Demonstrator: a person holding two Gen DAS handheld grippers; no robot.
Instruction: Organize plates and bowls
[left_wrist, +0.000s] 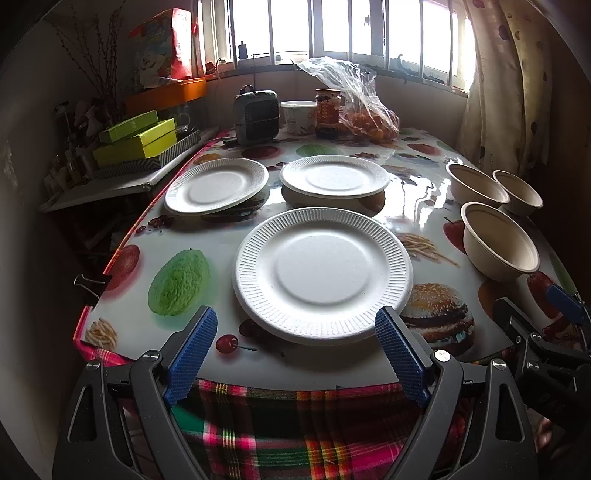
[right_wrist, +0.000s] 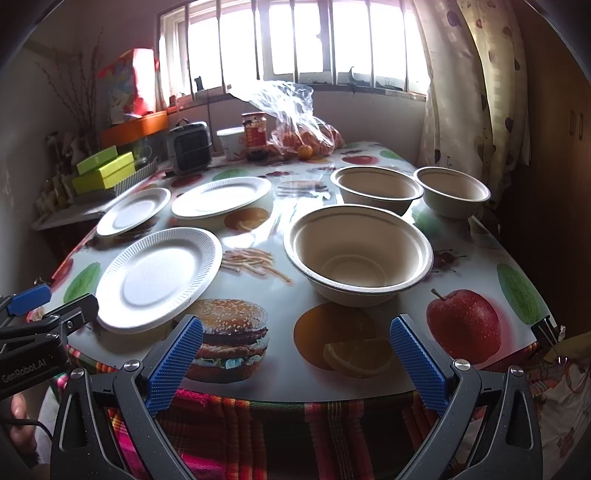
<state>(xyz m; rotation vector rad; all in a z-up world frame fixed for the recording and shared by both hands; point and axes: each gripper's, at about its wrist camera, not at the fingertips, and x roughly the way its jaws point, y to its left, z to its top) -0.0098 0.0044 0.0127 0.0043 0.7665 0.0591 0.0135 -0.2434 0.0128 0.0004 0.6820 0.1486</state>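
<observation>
My left gripper (left_wrist: 295, 339) is spread wide, holding nothing, hanging just off the near edge of the bench (left_wrist: 207, 236). Its right pad seems to be level with the rim of the nearest plate (left_wrist: 323, 273), though I can't tell if it touches. That plate sits close to the near edge, right in my line, so I judge it the natural first pick.

My right gripper (right_wrist: 295, 354) is wide open too, empty, clear of everything, aimed at the nearest bowl (right_wrist: 358, 254) toward the bench's right side.

Farther out, two more plates (left_wrist: 218, 188) (left_wrist: 334, 179) lie side by side mid-bench; the left one hangs over the left edge. Two more bowls (right_wrist: 376, 188) (right_wrist: 452, 192) stand along the right edge. Plates left, bowls right, one kind per gripper. Nothing stacked yet.

At the far edge: a jar (left_wrist: 327, 110), a tub (left_wrist: 299, 116) and a bag of oranges (left_wrist: 364, 110), out of the way.
</observation>
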